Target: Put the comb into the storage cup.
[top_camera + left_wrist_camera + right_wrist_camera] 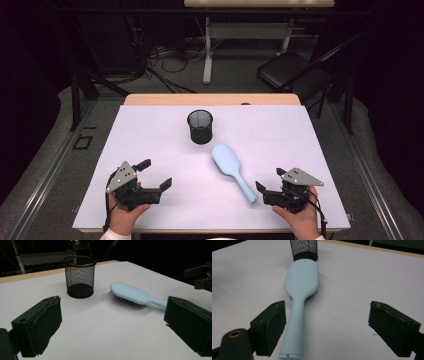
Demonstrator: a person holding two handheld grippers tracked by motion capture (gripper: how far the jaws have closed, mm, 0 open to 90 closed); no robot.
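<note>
A light blue hairbrush [232,170] lies bristles down on the white table cover, its head toward a black mesh cup [200,126] and its handle toward the near right. My right gripper [269,179] is at the handle's end. In the right gripper view it [329,311] is open; the hairbrush [299,290] handle runs close beside the left jaw, far from the right one, with the cup [303,248] beyond. My left gripper [157,174] rests near the front left, open with nothing between its jaws [113,312]. Ahead of it stand the cup [79,276] and the hairbrush [130,293].
The white cover [150,140] spans the table, whose wooden edge [210,99] shows at the back. Beyond it are a black folding chair [295,70], a desk frame [207,50] and floor cables. The right gripper [200,277] shows at the left gripper view's right edge.
</note>
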